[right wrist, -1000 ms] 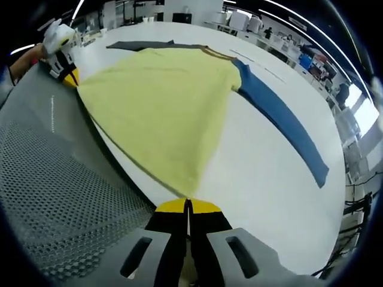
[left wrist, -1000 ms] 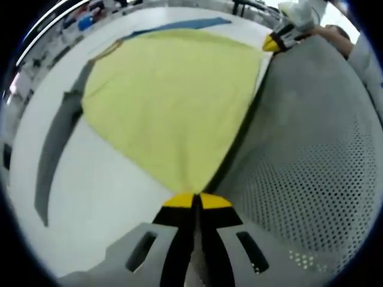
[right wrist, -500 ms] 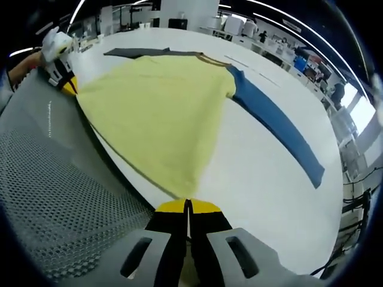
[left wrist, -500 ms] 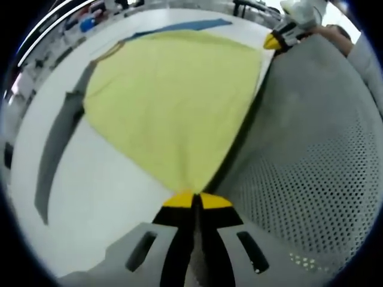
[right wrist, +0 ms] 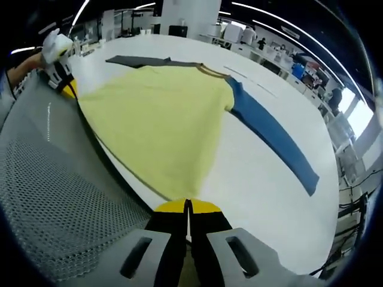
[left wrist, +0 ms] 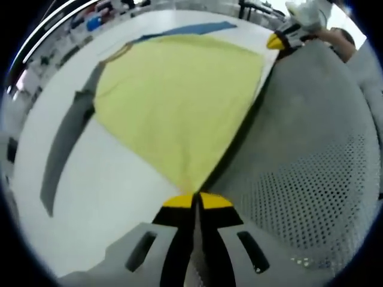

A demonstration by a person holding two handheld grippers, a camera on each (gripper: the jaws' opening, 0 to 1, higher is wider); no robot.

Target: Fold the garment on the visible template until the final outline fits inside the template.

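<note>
A yellow long-sleeved shirt point(left wrist: 173, 101) point(right wrist: 158, 122) with one grey sleeve point(left wrist: 66, 143) point(right wrist: 137, 60) and one blue sleeve point(right wrist: 272, 140) point(left wrist: 191, 28) lies spread on a white table point(left wrist: 102, 203). My left gripper point(left wrist: 194, 200) is shut on the shirt's hem corner, yellow cloth running up from its tips. My right gripper point(right wrist: 187, 206) is shut on the opposite hem corner. Each gripper shows far off in the other's view: the right gripper point(left wrist: 281, 39) at top right, the left gripper point(right wrist: 64, 81) at upper left. The hem is stretched between them along the table's near edge.
A grey perforated mesh surface point(left wrist: 311, 167) point(right wrist: 54, 197) lies along the near side of the table, below the hem. Desks and equipment stand in the room behind point(right wrist: 263, 42). Bare white tabletop point(right wrist: 257, 197) spreads beyond the sleeves.
Both views have shifted slightly, with the shirt sitting a little farther up the table. Both grippers keep their hold on the hem corners.
</note>
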